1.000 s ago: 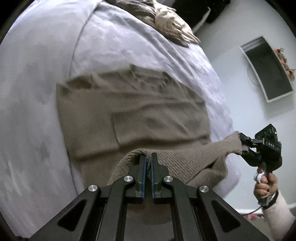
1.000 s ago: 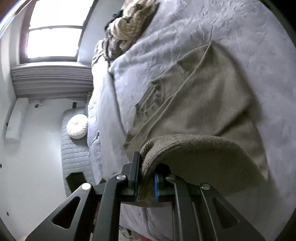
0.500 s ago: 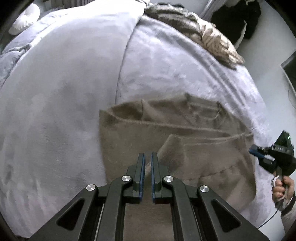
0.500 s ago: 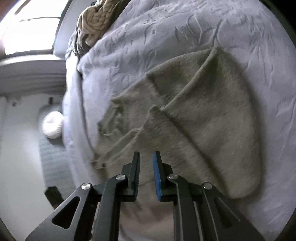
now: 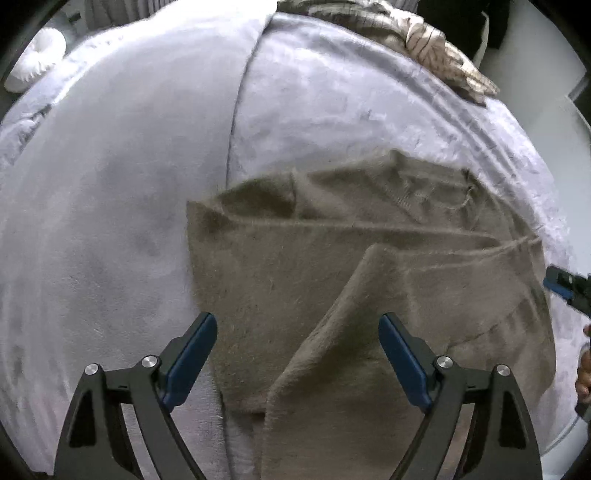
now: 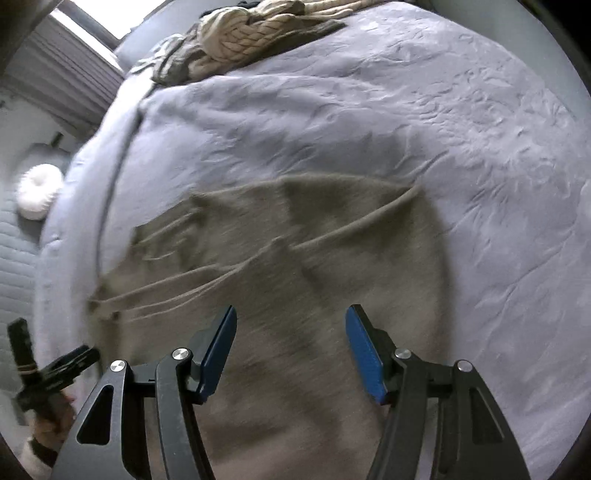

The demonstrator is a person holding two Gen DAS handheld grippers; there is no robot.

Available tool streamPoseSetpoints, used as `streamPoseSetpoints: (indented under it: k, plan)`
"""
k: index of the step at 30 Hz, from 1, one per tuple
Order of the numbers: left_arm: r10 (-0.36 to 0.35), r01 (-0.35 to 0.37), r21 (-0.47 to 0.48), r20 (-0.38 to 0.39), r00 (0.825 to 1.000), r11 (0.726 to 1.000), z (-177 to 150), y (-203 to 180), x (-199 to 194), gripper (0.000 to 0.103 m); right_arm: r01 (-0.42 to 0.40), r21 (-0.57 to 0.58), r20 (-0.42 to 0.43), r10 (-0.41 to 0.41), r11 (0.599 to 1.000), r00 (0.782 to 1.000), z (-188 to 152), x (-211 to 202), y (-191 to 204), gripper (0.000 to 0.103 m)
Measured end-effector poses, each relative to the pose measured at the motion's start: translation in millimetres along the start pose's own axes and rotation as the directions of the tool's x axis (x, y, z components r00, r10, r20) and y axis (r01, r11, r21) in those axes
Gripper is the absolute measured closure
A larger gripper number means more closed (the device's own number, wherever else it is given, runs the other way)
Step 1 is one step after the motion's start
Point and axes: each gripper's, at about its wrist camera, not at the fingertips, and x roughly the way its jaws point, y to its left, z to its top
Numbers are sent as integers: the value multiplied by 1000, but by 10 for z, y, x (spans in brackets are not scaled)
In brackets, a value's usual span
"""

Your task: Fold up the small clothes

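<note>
A taupe knitted garment (image 5: 332, 277) lies partly folded on the lilac-grey bed cover (image 5: 129, 166), its lower part doubled up over the body. My left gripper (image 5: 297, 332) is open and empty above the garment's near edge. My right gripper (image 6: 291, 325) is open and empty above the same garment (image 6: 295, 277), seen from the other side. The right gripper's tip shows at the right edge of the left wrist view (image 5: 565, 286). The left gripper shows at the lower left of the right wrist view (image 6: 55, 373).
A pile of beige and striped clothes (image 5: 424, 40) lies at the far end of the bed and also shows in the right wrist view (image 6: 251, 33). A round white cushion (image 6: 38, 192) sits beyond the bed's left side. The bed edge (image 5: 561, 406) drops off at right.
Both grippers were shut on the garment's hem a second ago, carried it over the body, let go and opened wide. The garment now lies doubled on the bed.
</note>
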Motion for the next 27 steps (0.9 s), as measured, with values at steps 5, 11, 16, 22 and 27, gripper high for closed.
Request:
streamPoseSetpoints:
  k: [5,11,16,22,27]
  plan:
    - [-131,130,-20,-101,986,991,-25,3,254,34,9,-39,-83,-13,999,996,-8,231,-38,42]
    - [51,-62,233,54,997,970,-271,-585,104,96,97,-216,-35,-107,971,994,-104,216,212,96]
    - [78,-114,177,199,977,978,-268,-525,-347,96,147,-313,95,-123,938,988,-191,-245,413,97]
    - [57,-112,181,285,957,977,-110,-505,-762,96,159,-317,214,-93,935,972,30,-619,561,97]
    - [67,-115,142,303,950,983,248,-467,-551,96,139,-262,147,-103,955,984,354,-118,449,97]
